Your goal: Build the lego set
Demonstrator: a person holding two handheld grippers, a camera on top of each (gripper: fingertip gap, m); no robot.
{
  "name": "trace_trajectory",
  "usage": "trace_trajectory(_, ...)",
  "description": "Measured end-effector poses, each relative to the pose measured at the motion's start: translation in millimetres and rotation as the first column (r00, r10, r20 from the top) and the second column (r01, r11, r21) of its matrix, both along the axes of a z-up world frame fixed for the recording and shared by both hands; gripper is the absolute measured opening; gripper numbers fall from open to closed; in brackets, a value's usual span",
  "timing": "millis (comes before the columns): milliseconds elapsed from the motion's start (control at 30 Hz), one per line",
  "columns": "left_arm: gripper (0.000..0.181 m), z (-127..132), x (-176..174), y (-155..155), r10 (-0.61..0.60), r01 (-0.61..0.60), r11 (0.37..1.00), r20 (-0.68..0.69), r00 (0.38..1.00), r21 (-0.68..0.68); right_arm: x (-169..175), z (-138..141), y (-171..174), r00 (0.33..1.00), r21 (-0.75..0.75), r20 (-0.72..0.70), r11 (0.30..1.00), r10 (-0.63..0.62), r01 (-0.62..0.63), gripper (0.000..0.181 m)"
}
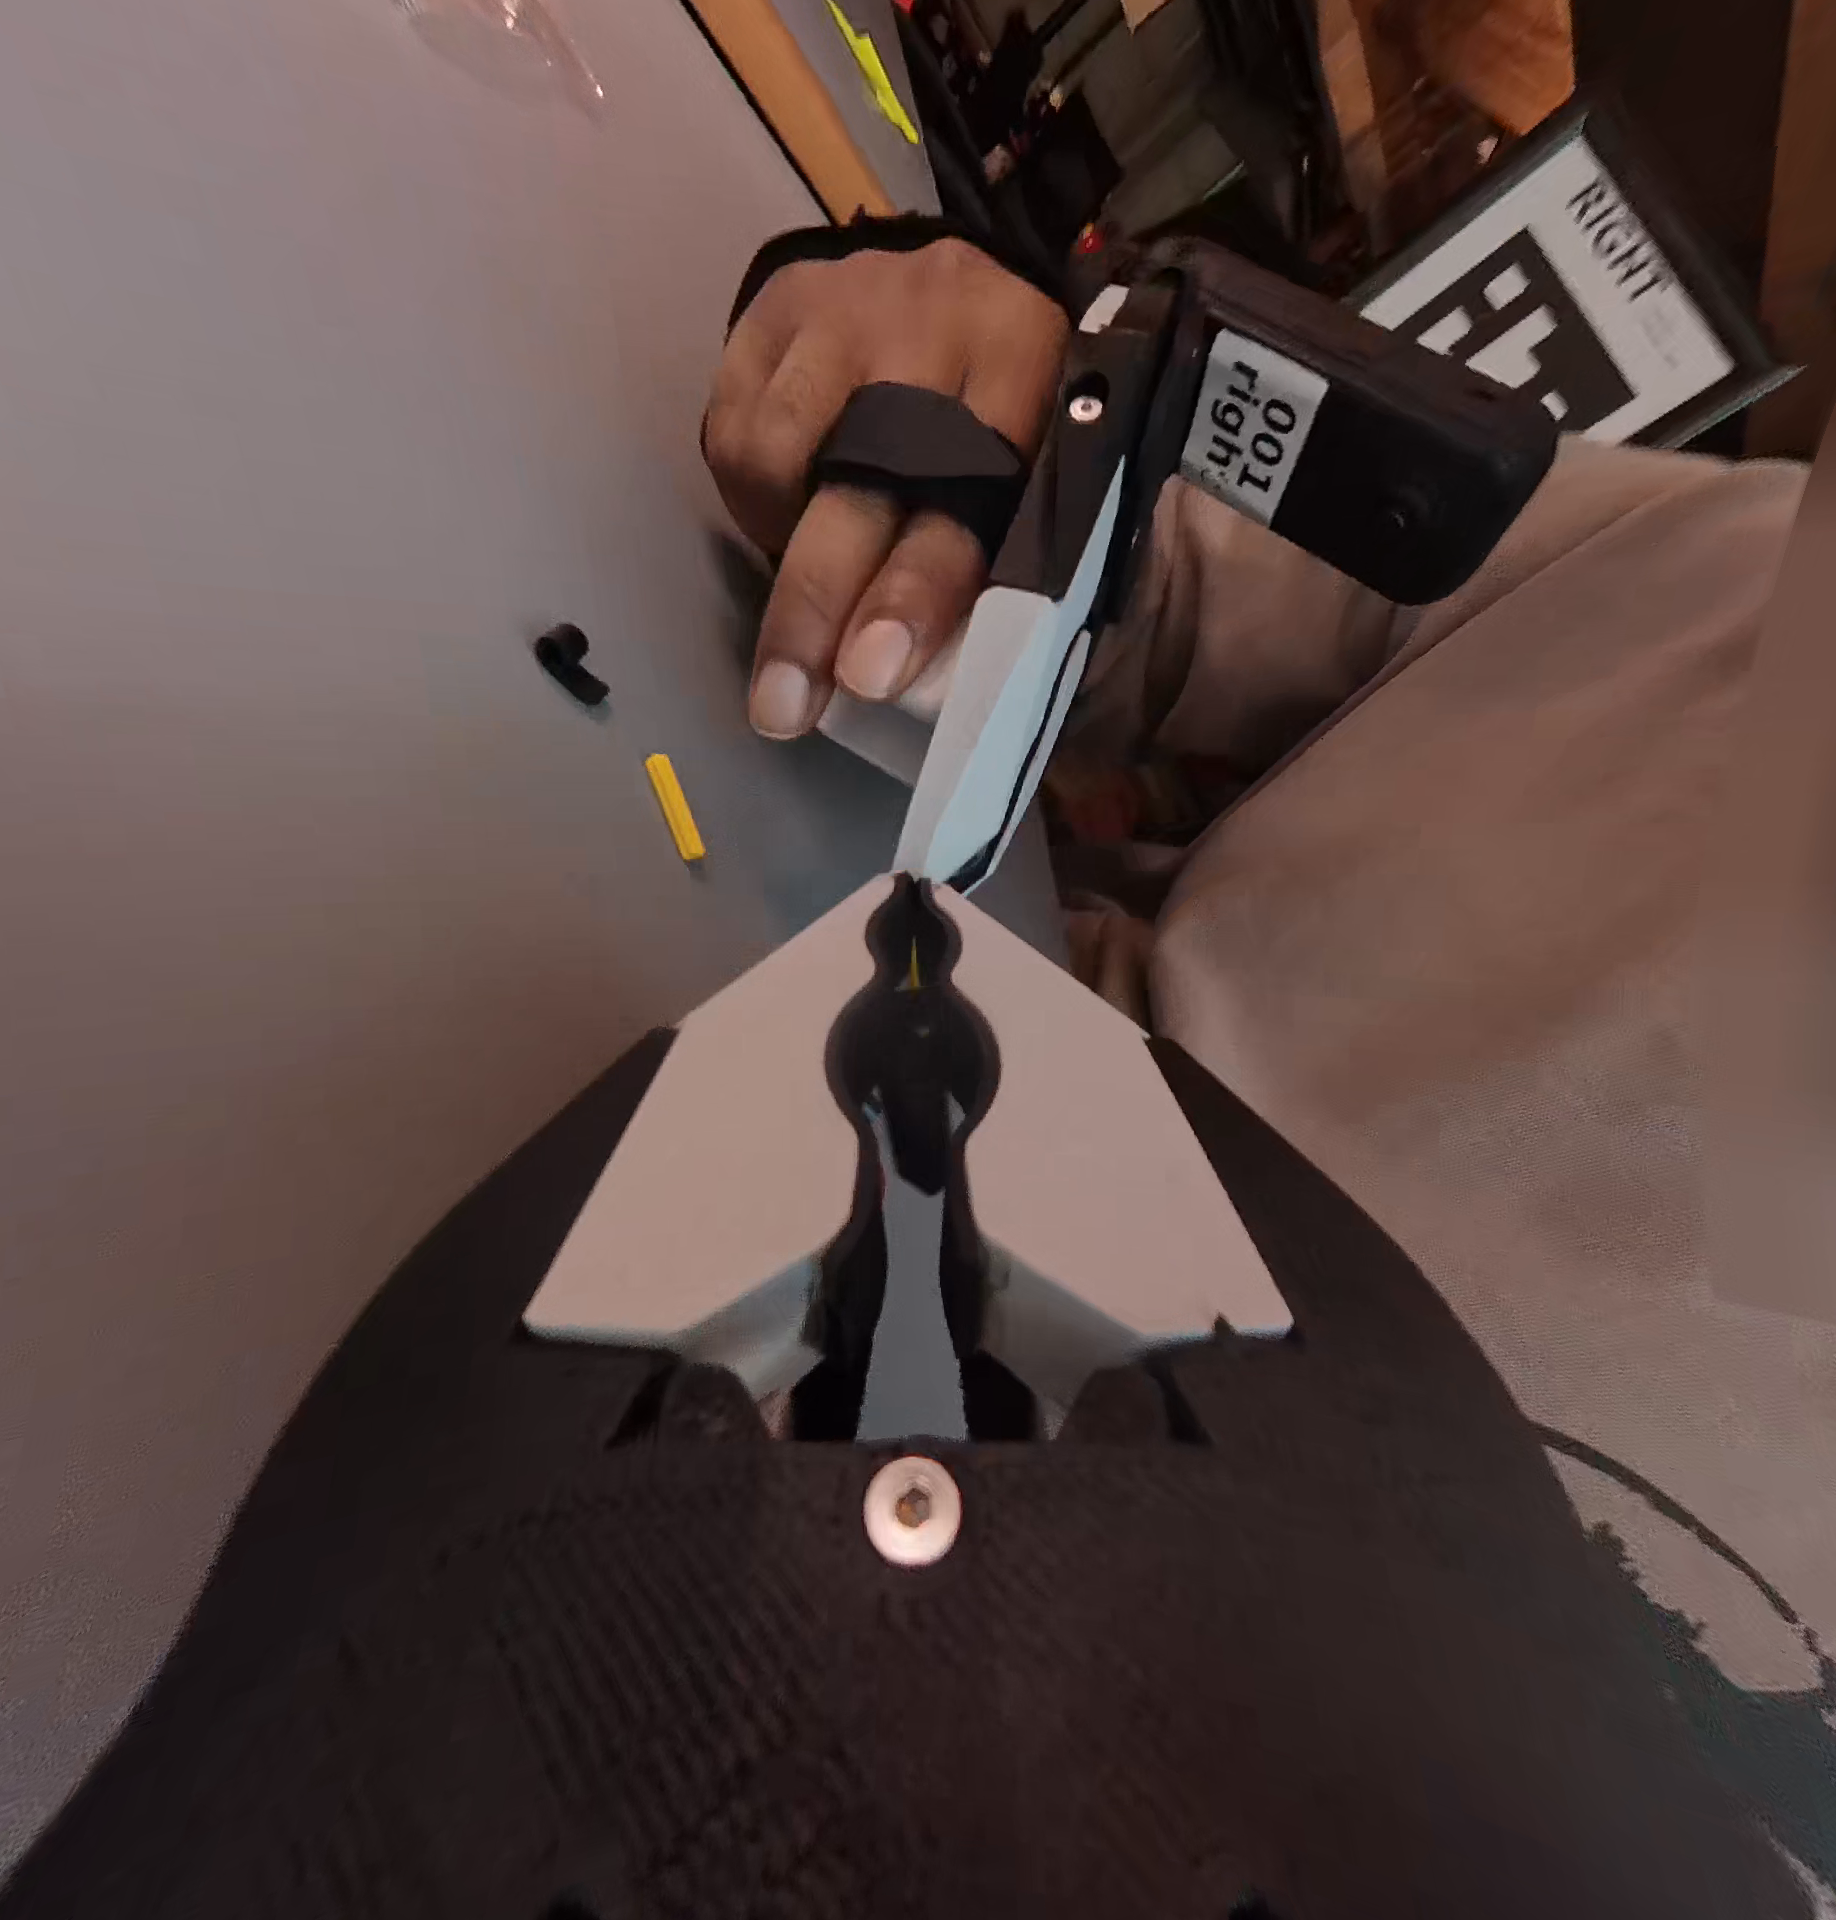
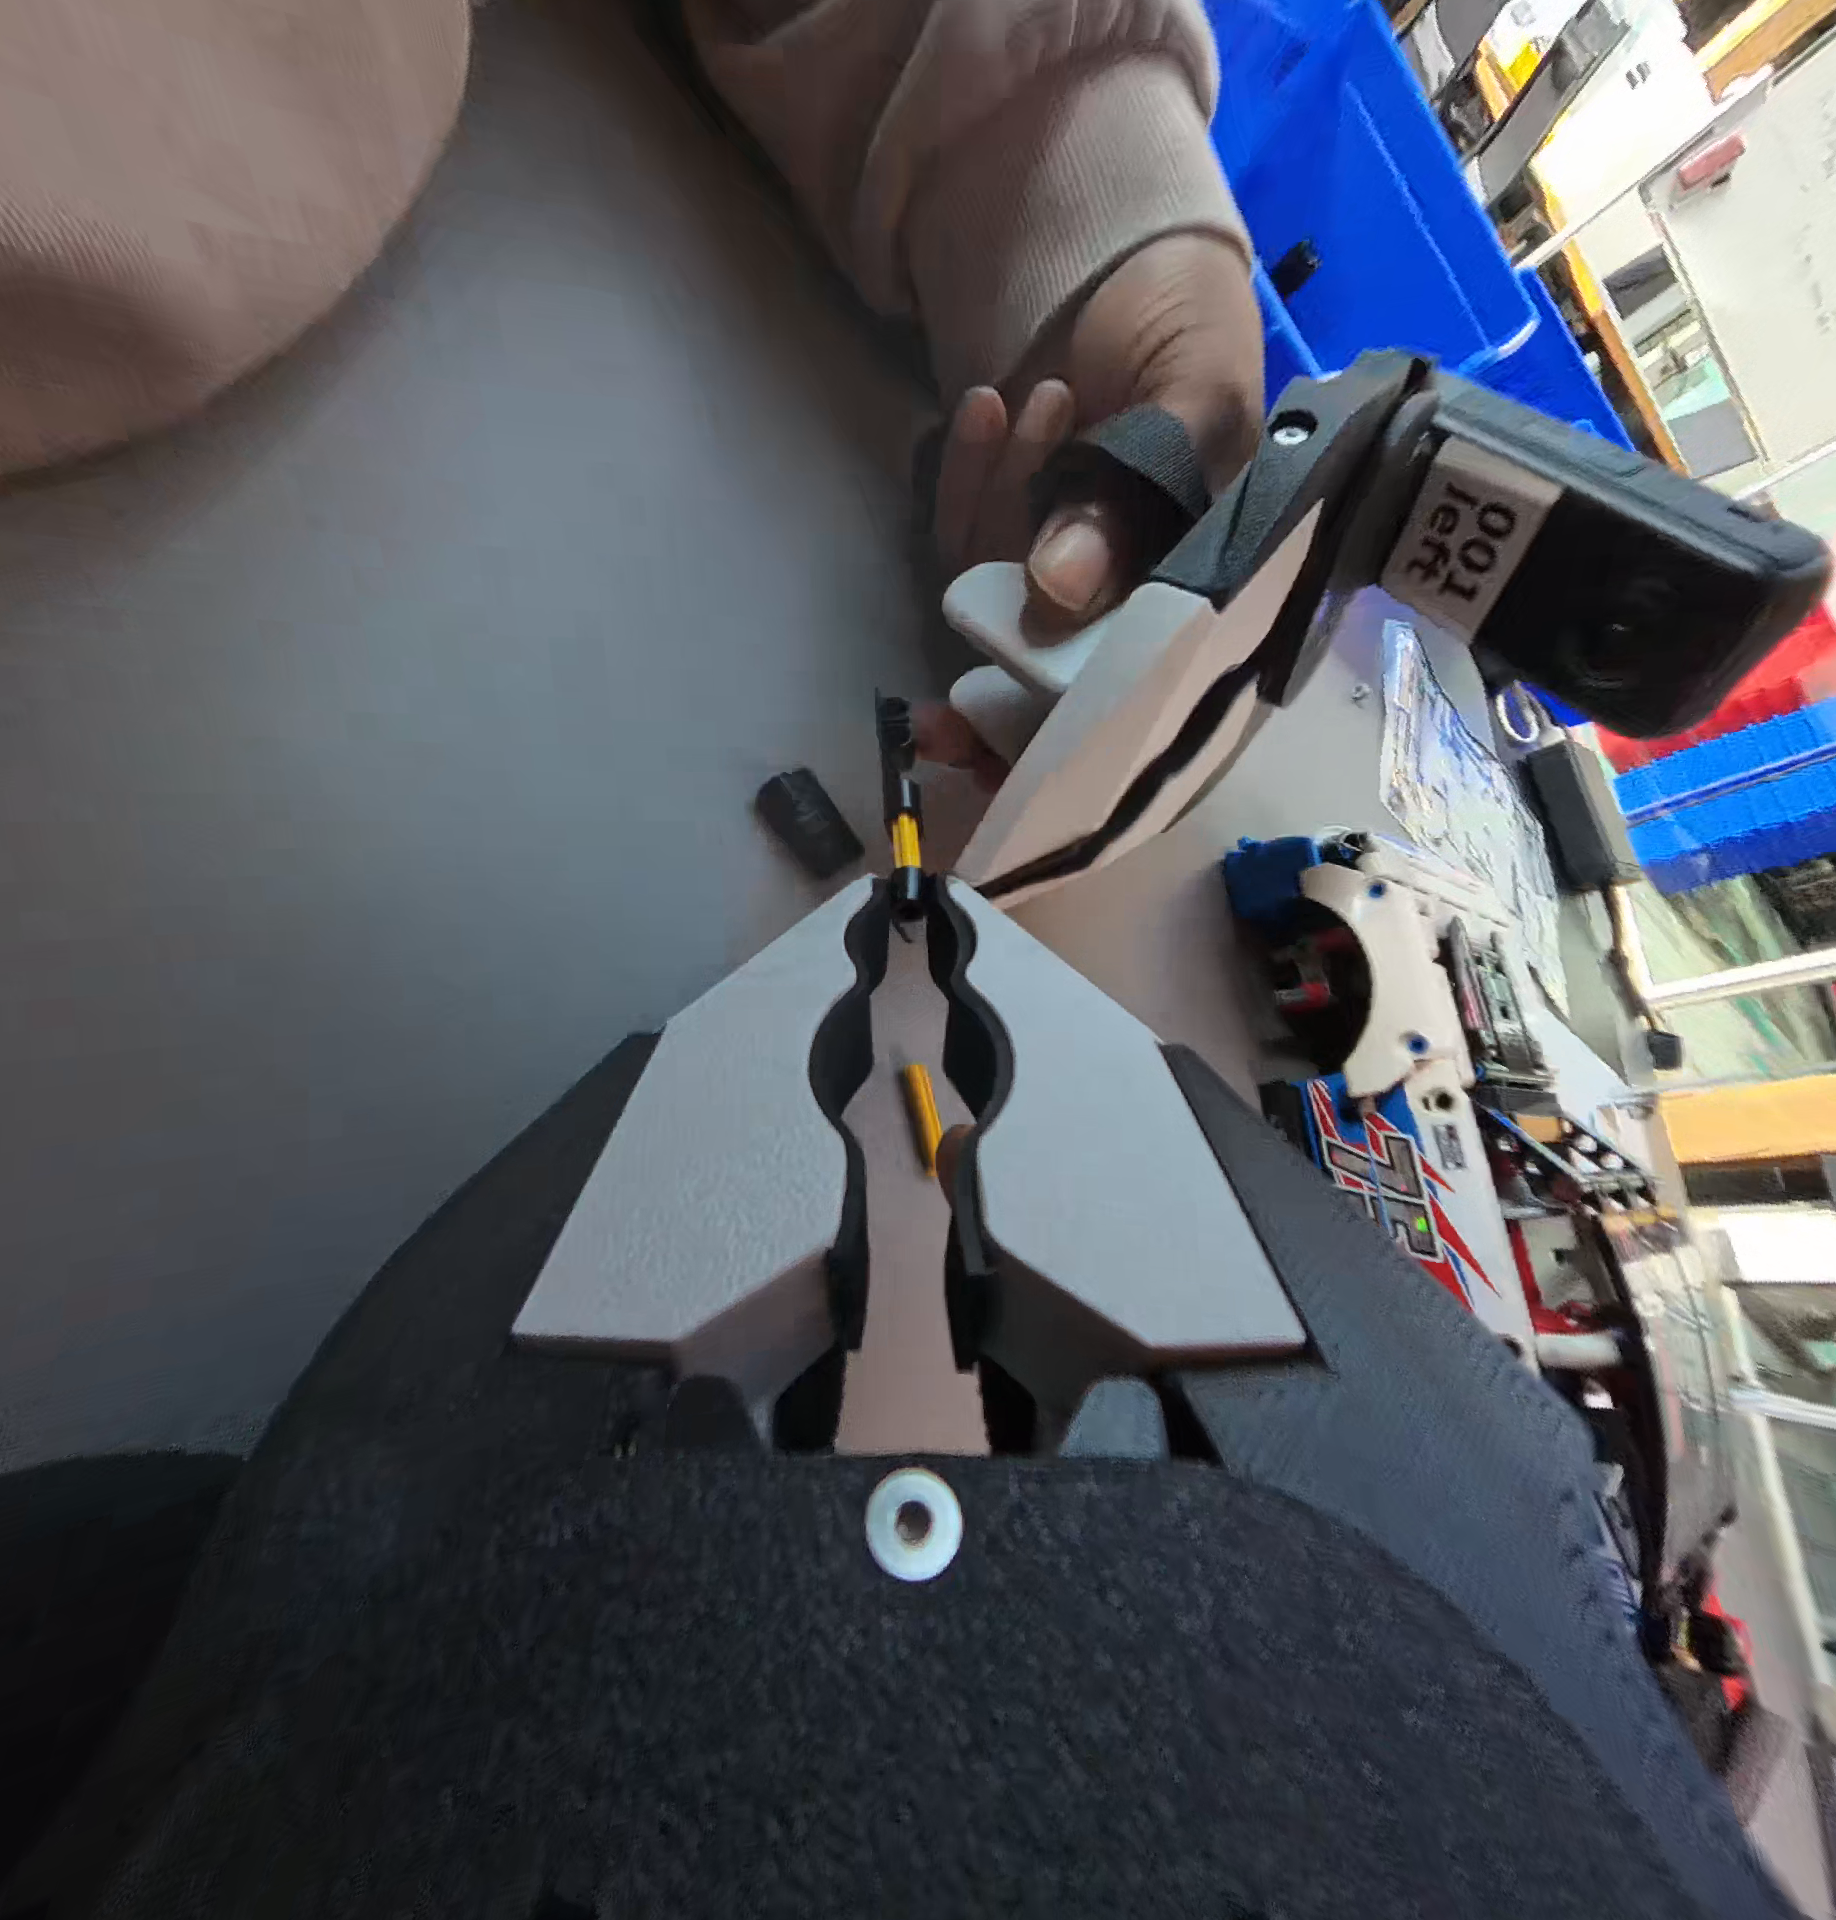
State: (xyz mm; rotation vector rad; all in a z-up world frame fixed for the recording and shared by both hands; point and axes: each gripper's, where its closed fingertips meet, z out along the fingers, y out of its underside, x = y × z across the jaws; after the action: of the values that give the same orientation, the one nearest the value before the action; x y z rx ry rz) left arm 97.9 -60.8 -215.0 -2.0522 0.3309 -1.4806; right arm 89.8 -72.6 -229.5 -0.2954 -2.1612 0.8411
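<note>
My right gripper is shut on the black end of a small axle assembly: a yellow axle with a black connector at its far end. My left gripper is shut, and its tips meet the right gripper's tips at that same black end. I cannot tell whether the left also grips it. The assembly shows as a black shape with a yellow sliver through the left jaw gap. A loose yellow axle and a black connector lie on the grey table.
A partly built white, blue and red lego car stands on the table at the right, beside a printed sheet. Blue bins stand beyond it. The person's beige sleeves and hands are close around both grippers. Both grippers' tips are close together, under 4 cm apart.
</note>
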Motion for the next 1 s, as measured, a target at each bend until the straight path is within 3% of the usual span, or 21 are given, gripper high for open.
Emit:
trace_trajectory(200,0.000,0.4,-16.0,8.9,0.087,-0.076,0.992,-0.106,0.991,0.101,-4.4,6.6,13.0,0.999,-0.070,-0.003,0.996,-0.054,0.053,0.005)
trace_trajectory(267,0.000,11.3,-17.9,11.2,0.106,-0.085,0.980,-0.107,0.989,0.179,-4.4,8.2,12.1,0.998,-0.098,0.005,0.993,-0.059,0.059,0.005)
trace_trajectory(367,0.018,21.0,-22.8,7.9,0.115,-0.042,0.945,-0.208,0.971,0.325,-7.4,10.7,19.8,0.995,-0.150,0.024,0.984,-0.094,0.096,0.005)
trace_trajectory(467,0.027,18.1,-27.8,6.1,0.174,0.036,0.883,-0.397,0.901,0.468,-10.4,18.2,29.6,0.990,-0.256,0.060,0.956,-0.130,0.142,0.005)
trace_trajectory(567,0.023,6.4,-28.2,10.0,0.245,0.105,0.836,-0.538,0.807,0.539,-11.6,22.8,32.8,0.984,-0.341,0.112,0.924,-0.141,0.171,0.005)
trace_trajectory(667,0.007,4.2,-22.2,12.6,0.273,0.136,0.810,-0.572,0.774,0.570,-10.8,21.1,30.2,0.977,-0.374,0.163,0.908,-0.134,0.187,0.004)
trace_trajectory(767,0.006,2.1,-21.1,13.3,0.280,0.157,0.802,-0.595,0.754,0.576,-9.5,24.7,28.8,0.977,-0.410,0.176,0.893,-0.122,0.186,0.004)
trace_trajectory(1000,0.005,-4.4,-15.3,8.5,0.214,0.164,0.828,-0.573,0.791,0.536,-4.4,18.8,22.0,0.973,-0.371,0.209,0.913,-0.093,0.167,0.004)
